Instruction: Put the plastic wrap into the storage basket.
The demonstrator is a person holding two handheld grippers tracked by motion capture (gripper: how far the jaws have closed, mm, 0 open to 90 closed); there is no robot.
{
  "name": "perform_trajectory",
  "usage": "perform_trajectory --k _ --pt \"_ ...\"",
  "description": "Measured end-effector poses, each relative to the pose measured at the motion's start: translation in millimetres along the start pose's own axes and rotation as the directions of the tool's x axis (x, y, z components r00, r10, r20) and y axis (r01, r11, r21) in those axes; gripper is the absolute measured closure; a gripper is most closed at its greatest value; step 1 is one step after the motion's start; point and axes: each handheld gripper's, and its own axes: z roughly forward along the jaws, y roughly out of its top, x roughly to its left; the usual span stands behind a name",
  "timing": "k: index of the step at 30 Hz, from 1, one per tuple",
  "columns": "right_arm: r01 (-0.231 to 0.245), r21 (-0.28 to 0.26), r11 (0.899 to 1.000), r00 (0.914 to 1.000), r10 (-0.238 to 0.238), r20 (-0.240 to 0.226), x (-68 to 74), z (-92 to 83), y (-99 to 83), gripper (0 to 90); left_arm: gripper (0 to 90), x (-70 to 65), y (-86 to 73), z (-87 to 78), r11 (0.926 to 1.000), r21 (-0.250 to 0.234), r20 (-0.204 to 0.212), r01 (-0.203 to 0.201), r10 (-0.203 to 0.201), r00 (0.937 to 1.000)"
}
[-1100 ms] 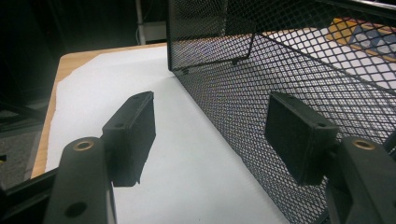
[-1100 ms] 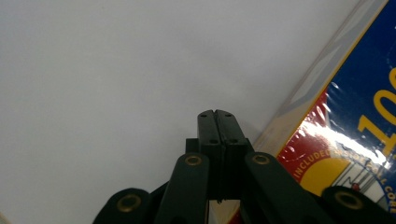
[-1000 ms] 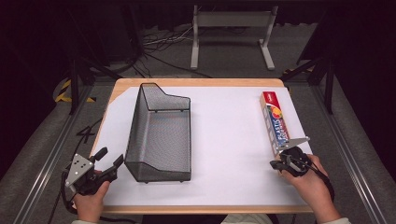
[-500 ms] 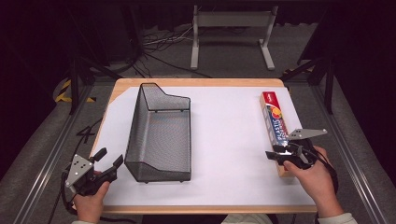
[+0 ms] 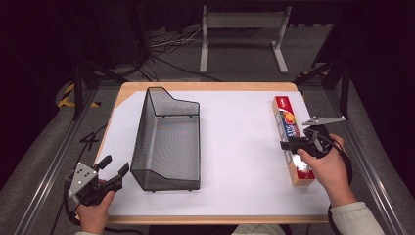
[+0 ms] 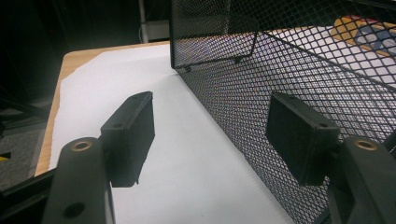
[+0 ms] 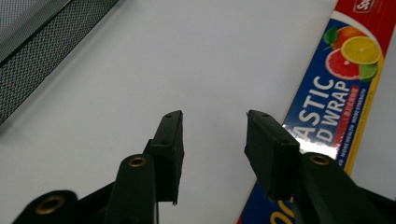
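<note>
Hovering above the near half of a long plastic wrap box (image 5: 290, 142), the right gripper (image 5: 292, 146) has its jaws parted with nothing between them; they have just been opening and then easing slightly closed. In the right gripper view the box (image 7: 327, 107) lies flat on the white sheet (image 7: 140, 79) just beyond and under the right-hand jaw, its printed citrus fruit and lettering facing up, running away from the gripper (image 7: 214, 140) toward the far edge of the table. The pads touch nothing.

Well apart across the table, the left gripper (image 5: 113, 171) is held low at the near corner, its jaws spread wide and empty. A black wire-mesh basket (image 5: 169, 142) stands just beside it, on the side toward the other hand; in the left gripper view the basket's mesh wall (image 6: 289, 70) rises directly behind the right-hand jaw, while the left-hand jaw hangs over bare sheet. The basket sits between the two grippers, with the box on the right gripper's side.
</note>
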Motion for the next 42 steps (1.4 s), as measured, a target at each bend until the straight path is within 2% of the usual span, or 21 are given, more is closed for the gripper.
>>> perform_trajectory --k 6,9,10,12,15,17,18,20,24,26,28,35,38,41,42 --pt "-0.002 -0.027 1.000 0.9994 0.003 0.035 -13.2 -0.2 10.6 55.0 33.5 -0.2 -0.2 -0.3 1.0000 -0.001 -0.003 -0.002 0.002 1.0000" --pt "0.020 -0.051 0.998 0.9987 -0.018 0.048 -19.1 2.9 12.6 58.5 33.5 0.1 -0.3 -0.6 1.0000 -0.001 -0.001 -0.008 0.008 1.0000" --pt "0.018 -0.051 0.999 0.9989 -0.016 0.045 -20.5 3.7 13.4 57.8 33.4 0.1 -0.3 -0.7 1.0000 -0.002 -0.002 -0.009 0.009 1.0000" --pt "0.016 -0.051 0.999 0.9974 -0.012 0.072 -24.7 6.6 15.9 54.1 33.5 0.2 -0.5 -0.6 1.0000 -0.003 -0.002 -0.005 0.005 1.0000" --pt "-0.017 -0.028 0.999 0.9957 0.019 0.091 -31.8 12.6 19.4 48.2 33.4 0.1 -0.5 -0.4 1.0000 -0.004 -0.001 -0.005 0.005 1.0000" --pt "-0.043 0.016 0.999 0.9925 0.041 0.116 -34.6 17.4 21.6 45.3 33.5 0.2 -0.5 -0.4 1.0000 -0.004 -0.001 -0.006 0.006 1.0000" --pt "-0.065 0.050 0.997 0.9908 0.058 0.122 -36.0 20.1 22.2 38.4 33.5 0.3 -0.6 -0.5 1.0000 -0.004 -0.001 -0.006 0.006 1.0000" --pt "-0.075 0.097 0.993 0.9886 0.061 0.138 -38.7 26.3 22.8 40.1 33.5 0.9 -0.6 -0.9 1.0000 -0.003 -0.002 -0.002 0.002 1.0000" --pt "-0.095 0.112 0.989 0.9773 0.071 0.200 -44.6 35.1 23.9 30.4 33.5 0.8 -0.7 -1.1 1.0000 -0.005 -0.001 -0.001 0.001 1.0000" --pt "-0.121 0.124 0.985 0.9712 0.092 0.220 -48.3 39.1 23.5 27.3 33.5 0.9 -0.8 -1.3 1.0000 -0.006 0.000 -0.003 0.003 1.0000" --pt "-0.136 0.136 0.981 0.9712 0.105 0.214 -50.8 41.8 22.6 25.3 33.4 1.0 -0.8 -1.4 1.0000 -0.006 0.000 -0.004 0.004 1.0000" --pt "-0.228 0.194 0.954 0.9537 0.179 0.242 -59.9 59.7 13.5 11.5 33.4 0.9 -1.3 -1.8 1.0000 -0.007 -0.003 -0.003 0.003 1.0000" --pt "-0.244 0.215 0.946 0.9504 0.188 0.248 -62.0 66.1 10.1 10.4 33.3 1.3 -1.5 -2.2 1.0000 -0.007 -0.006 -0.004 0.004 1.0000" --pt "-0.245 0.235 0.941 0.9513 0.187 0.245 -62.8 70.3 8.0 10.4 33.2 1.3 -1.6 -2.3 1.0000 -0.008 -0.006 -0.003 0.003 1.0000" --pt "-0.249 0.257 0.934 0.9524 0.188 0.240 -63.1 74.5 6.1 10.8 33.2 1.2 -1.6 -2.2 1.0000 -0.009 -0.005 -0.002 0.002 1.0000"
